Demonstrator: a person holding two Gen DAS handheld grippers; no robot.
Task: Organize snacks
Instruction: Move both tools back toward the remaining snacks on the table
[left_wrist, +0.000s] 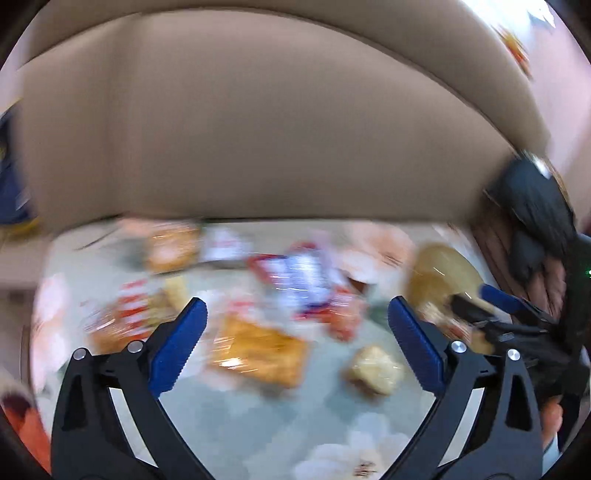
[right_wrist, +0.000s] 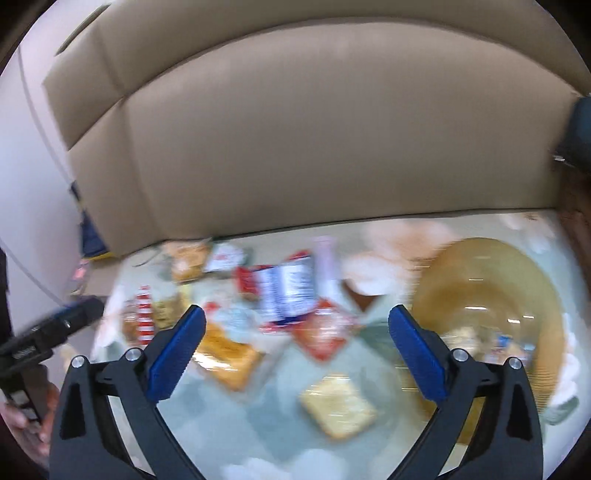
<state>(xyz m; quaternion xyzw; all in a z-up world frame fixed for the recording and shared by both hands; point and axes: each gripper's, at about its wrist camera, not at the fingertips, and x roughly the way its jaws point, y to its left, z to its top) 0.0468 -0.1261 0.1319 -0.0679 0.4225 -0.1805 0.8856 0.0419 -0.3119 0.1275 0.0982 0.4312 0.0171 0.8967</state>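
Both views motion-blurred. Left gripper (left_wrist: 295, 314) released, blue pads spread wide, nothing between them; it hangs above the pale cloth-covered table (left_wrist: 236, 417). Right gripper (right_wrist: 295, 321) likewise released and empty. Snacks lie scattered on the table in front of a large cardboard box (right_wrist: 314, 147): an orange-wrapped packet (right_wrist: 227, 352) near the left pad of the right gripper, a pale yellow square packet (right_wrist: 338, 404) closer in, a red packet (right_wrist: 321, 334), a blue-and-white packet (right_wrist: 288, 290) further back. Amber glass plate (right_wrist: 480, 280) at right, small wrapped items on it; details too blurred to tell.
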